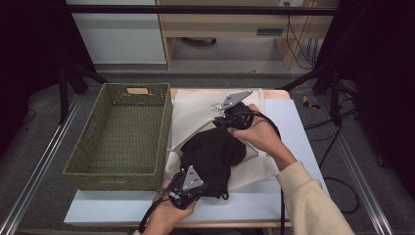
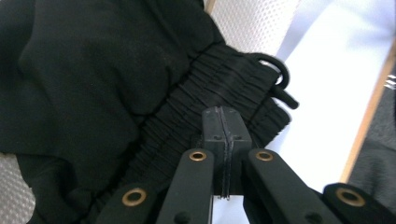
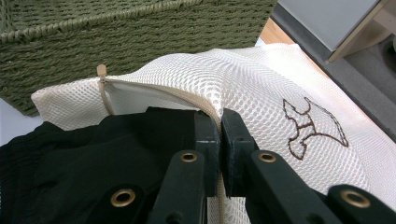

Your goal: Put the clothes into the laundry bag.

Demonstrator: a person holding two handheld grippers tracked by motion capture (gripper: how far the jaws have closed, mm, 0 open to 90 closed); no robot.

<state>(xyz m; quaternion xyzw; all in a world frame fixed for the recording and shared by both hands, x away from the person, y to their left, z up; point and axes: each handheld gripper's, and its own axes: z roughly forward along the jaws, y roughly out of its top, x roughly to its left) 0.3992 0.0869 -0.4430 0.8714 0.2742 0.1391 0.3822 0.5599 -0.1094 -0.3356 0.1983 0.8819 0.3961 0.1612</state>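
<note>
A black garment [image 1: 213, 156] with a gathered elastic waistband [image 2: 196, 107] lies half inside a white mesh laundry bag [image 1: 195, 107] on the table. My left gripper [image 1: 198, 188] is at the garment's near edge, shut on the waistband [image 2: 223, 126] beside its drawstring [image 2: 280, 74]. At the far side, my right gripper [image 1: 219, 124] is shut on the bag's zipper edge [image 3: 219, 123] and holds the opening up over the black cloth [image 3: 93, 154]. An embroidered brown mark [image 3: 313, 128] shows on the mesh [image 3: 261, 79].
A green woven basket [image 1: 117, 169] stands to the left of the bag, close behind it in the right gripper view [image 3: 116, 42]. The pale table top [image 1: 298, 127] has bare room at right and along the front edge. Black frame posts stand beyond the table.
</note>
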